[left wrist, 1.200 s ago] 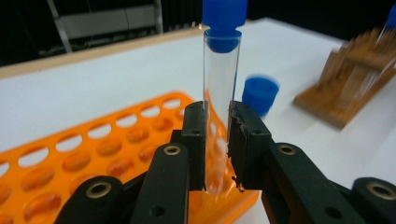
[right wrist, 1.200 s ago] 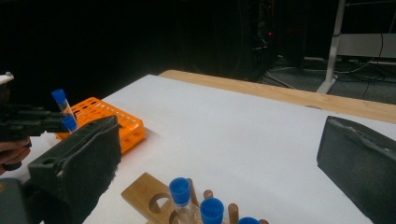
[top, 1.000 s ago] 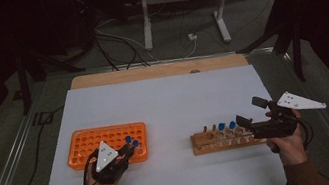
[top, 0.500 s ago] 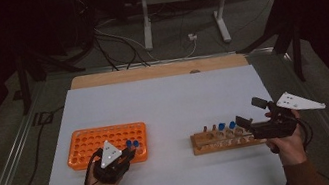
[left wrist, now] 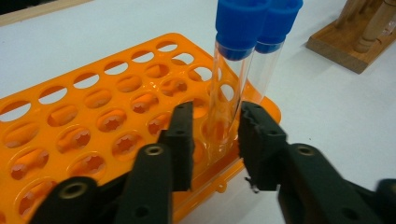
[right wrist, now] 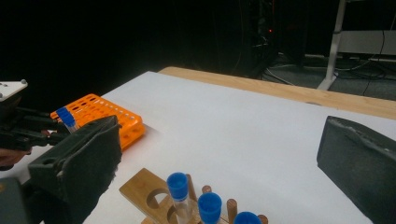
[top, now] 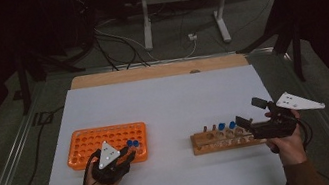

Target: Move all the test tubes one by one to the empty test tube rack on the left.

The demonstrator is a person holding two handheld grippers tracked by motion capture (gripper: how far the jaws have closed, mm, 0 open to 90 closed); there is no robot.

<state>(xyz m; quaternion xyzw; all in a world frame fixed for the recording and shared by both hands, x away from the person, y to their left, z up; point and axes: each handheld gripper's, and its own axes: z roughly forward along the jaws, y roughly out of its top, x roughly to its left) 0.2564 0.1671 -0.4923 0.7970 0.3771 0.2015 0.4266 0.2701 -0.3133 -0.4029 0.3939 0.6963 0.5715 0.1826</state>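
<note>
Worktop: though its white sheet [top: 171, 116] lies in full sight from the high view, the near edge is cut off below the person's forearms, and the dark room around it is hard to read.
Orange rack [top: 106, 144]: one, on the worktop's left part; from the high view the left tool hides its near right corner, and the left gripper view cuts off its left end, so its holes cannot be counted.
Wooden rack [top: 223, 138]: one, on the right part, well apart from the orange one; its right end lies behind the right tool, and the right gripper view crops its lower part.
Left tool [left wrist: 215, 140]: one, at the orange rack's near right corner; its jaws have just been opening and now stand released, one on each side of the nearer tube with a gap at each, not pressing it.
Right tool [top: 247, 115]: one, at the wooden rack's right end, jaws wide apart and empty.
Tubes in the orange rack [left wrist: 232, 70]: two, blue-capped and upright in neighbouring corner holes; the top of the caps is cut off in the left gripper view.
Tubes in the wooden rack [right wrist: 179, 193]: three blue caps counted in the right gripper view; only two are clear from above.
Wooden pegs [right wrist: 231, 207]: small and partly hidden among the tubes, count uncertain.
</note>
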